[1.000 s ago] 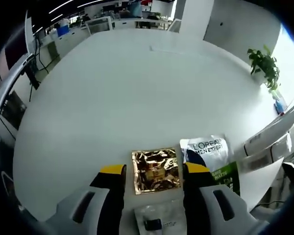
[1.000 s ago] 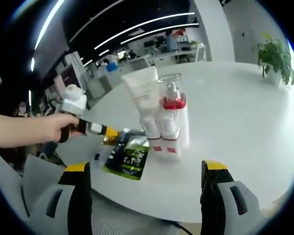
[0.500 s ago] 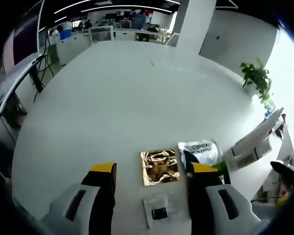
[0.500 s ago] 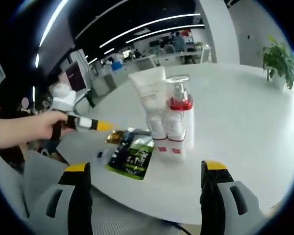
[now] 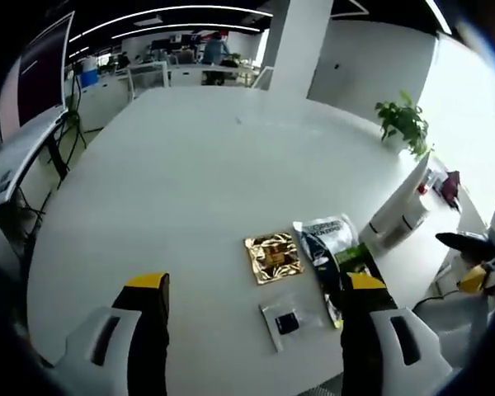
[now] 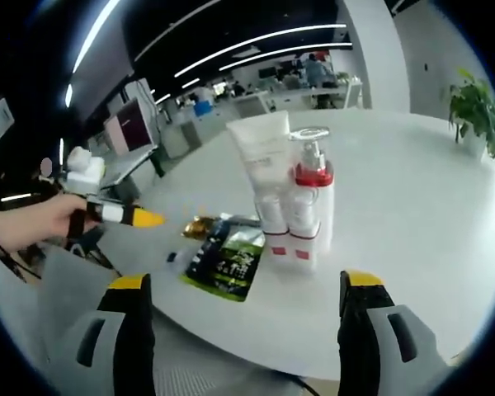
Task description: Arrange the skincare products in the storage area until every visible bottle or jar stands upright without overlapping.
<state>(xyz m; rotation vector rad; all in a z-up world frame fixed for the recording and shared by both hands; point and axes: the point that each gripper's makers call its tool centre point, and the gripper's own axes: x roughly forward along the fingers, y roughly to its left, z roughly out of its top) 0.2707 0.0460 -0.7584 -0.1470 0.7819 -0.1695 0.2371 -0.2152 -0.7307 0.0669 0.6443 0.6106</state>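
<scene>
Broadly, the white table (image 5: pixel 173 181) takes up most of what I see, and it also spreads under the products in my right gripper view (image 6: pixel 412 206). On it, at about one o'clock from my right gripper (image 6: pixel 249 318), stands a tight cluster of skincare: a white tube (image 6: pixel 262 153) upright on its cap at the back, a pump bottle (image 6: pixel 315 194) with a red collar just beside it, and two small white bottles (image 6: pixel 289 235) with red bands touching in front. All of them stand upright.

At eleven o'clock from the right gripper lies a green and black sachet (image 6: pixel 224 262), flat, with a gold foil packet (image 6: pixel 200 224) just beyond it.

From my left gripper (image 5: pixel 252 293), the same flat things sit between the jaws and toward one o'clock: the gold foil packet (image 5: pixel 274 256), the sachet (image 5: pixel 337 256) beside it, and a small clear packet (image 5: pixel 285 321) with a dark square inside, nearest me.

Both of my grippers have their jaws spread wide with nothing between them. My left gripper, held in a hand (image 6: pixel 33 227), also comes in at nine o'clock in the right gripper view.
</scene>
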